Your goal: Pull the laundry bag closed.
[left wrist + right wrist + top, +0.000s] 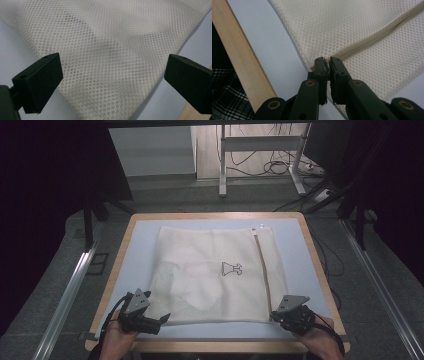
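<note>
Flat across the middle of the pale blue table (140, 240), a white mesh laundry bag (210, 275) lies spread out, its near edge running close to the person's side and its far edge reaching toward the back of the tabletop. A tan zipper (263, 270) runs along the bag's right side from the far edge down to the near edge, with a small white pull at the far end, and a little black outline logo (231, 268) is printed near the bag's centre. Something pale shows faintly through the mesh on the left half, though what it is cannot be told. The right gripper (278, 316), held in the person's right hand (320, 340), sits at the bag's near right corner; in the right gripper view its jaws are pressed together on the mesh edge right where the zipper (372, 37) ends. The left gripper (164, 318), held in the left hand (114, 340), sits at the bag's near left corner, and in the left gripper view its jaws stand wide apart with the bag's corner (110, 75) lying between and beyond them, untouched. A wooden rim (117, 265) borders the table.
</note>
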A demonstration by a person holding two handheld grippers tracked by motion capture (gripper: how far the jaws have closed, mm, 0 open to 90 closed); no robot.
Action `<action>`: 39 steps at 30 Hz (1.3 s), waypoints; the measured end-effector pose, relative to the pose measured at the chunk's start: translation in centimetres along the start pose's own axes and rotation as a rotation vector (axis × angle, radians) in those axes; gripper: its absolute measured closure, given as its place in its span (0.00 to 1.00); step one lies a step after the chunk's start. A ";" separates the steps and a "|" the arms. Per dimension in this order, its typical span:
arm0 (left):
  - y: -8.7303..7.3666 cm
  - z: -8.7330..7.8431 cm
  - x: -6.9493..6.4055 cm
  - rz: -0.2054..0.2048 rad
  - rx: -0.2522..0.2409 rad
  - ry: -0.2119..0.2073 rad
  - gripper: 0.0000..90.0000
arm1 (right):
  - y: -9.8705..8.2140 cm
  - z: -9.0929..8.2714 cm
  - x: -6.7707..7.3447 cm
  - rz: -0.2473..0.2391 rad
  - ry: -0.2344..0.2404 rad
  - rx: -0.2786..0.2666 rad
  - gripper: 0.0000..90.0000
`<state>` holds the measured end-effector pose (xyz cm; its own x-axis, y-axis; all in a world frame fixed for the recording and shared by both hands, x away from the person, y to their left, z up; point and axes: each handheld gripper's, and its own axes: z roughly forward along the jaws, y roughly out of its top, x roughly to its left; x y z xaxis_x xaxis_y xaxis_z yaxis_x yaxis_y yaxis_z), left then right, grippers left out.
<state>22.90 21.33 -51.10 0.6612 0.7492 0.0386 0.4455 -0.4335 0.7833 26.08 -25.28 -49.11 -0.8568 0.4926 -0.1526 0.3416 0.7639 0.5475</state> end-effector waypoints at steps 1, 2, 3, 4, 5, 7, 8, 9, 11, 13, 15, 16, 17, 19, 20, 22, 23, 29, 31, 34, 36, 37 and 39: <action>0.0 0.0 0.0 -0.005 -0.003 -0.005 0.02 | 0.0 -0.1 0.0 0.003 -0.003 0.001 0.92; 0.1 0.0 -0.1 -0.010 -0.004 -0.012 0.03 | -0.1 -0.1 0.0 0.005 -0.002 0.001 0.92; 0.2 0.1 -0.1 -0.014 -0.006 -0.019 0.03 | -0.2 -0.1 -0.1 0.001 -0.005 0.004 0.92; 0.3 0.1 -0.2 -0.018 -0.009 -0.022 0.03 | -0.2 -0.2 -0.1 0.006 -0.005 0.004 0.92; 0.5 0.2 -0.3 -0.020 -0.011 -0.030 0.03 | -0.3 -0.2 -0.1 0.007 -0.005 0.004 0.93; 0.9 0.6 -0.7 -0.015 -0.012 -0.047 0.03 | -0.2 -0.3 -0.1 0.007 -0.006 0.001 0.94; 1.0 0.7 -0.8 -0.010 -0.012 -0.052 0.03 | -0.2 -0.4 -0.1 0.007 -0.005 -0.003 0.94; 1.2 0.9 -1.0 -0.004 -0.012 -0.059 0.03 | -0.2 -0.4 -0.1 0.009 -0.006 -0.005 0.94; 1.7 1.4 -1.4 0.008 -0.009 -0.073 0.03 | -0.1 -0.5 -0.1 0.015 -0.005 -0.012 0.95; 2.1 1.7 -1.6 0.016 -0.012 -0.097 0.02 | -0.1 -0.6 -0.2 0.023 0.000 -0.019 0.95; 2.7 2.1 -1.9 0.013 -0.022 -0.124 0.03 | -0.2 -0.6 -0.2 0.027 0.003 -0.019 0.95; 2.9 2.4 -2.0 0.011 -0.023 -0.134 0.04 | -0.2 -0.5 -0.2 0.033 0.006 -0.019 0.95; 3.2 2.6 -2.1 0.013 -0.023 -0.140 0.05 | -0.2 -0.5 -0.3 0.033 0.006 -0.019 0.95; 3.6 3.1 -2.5 0.034 -0.015 -0.150 0.06 | -0.2 -0.5 -0.3 0.035 0.006 -0.019 0.95; 3.8 3.4 -2.7 0.044 -0.011 -0.150 0.06 | -0.2 -0.5 -0.3 0.035 0.006 -0.019 0.95; 4.1 3.8 -3.2 0.065 -0.008 -0.154 0.08 | -0.2 -0.6 -0.2 0.037 0.006 -0.021 0.95; 4.2 3.9 -3.3 0.069 -0.008 -0.157 0.10 | -0.2 -0.6 -0.2 0.038 0.006 -0.022 0.95; 4.7 4.4 -3.6 0.074 -0.016 -0.185 0.17 | -0.1 -0.5 -0.1 0.025 -0.005 -0.020 0.95; 4.8 4.6 -3.7 0.070 -0.019 -0.198 0.19 | -0.1 -0.5 -0.1 0.024 -0.007 -0.024 0.95; 5.3 4.9 -4.0 0.069 -0.038 -0.223 0.25 | 0.0 -0.4 -0.1 0.021 -0.007 -0.019 0.94; 5.6 5.1 -4.3 0.076 -0.044 -0.233 0.27 | 0.0 -0.3 0.0 0.022 -0.009 -0.014 0.95; 5.6 5.1 -4.3 0.076 -0.044 -0.233 0.27 | 0.1 -0.3 0.0 0.022 -0.010 -0.013 0.95; 5.9 5.4 -4.6 0.085 -0.050 -0.243 0.28 | 0.2 -0.3 0.1 0.021 -0.013 -0.011 0.95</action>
<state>25.72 12.59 -50.00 0.8235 0.5659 -0.0396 0.3552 -0.4600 0.8138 25.96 -25.26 -48.79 -0.8443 0.5140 -0.1512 0.3555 0.7486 0.5596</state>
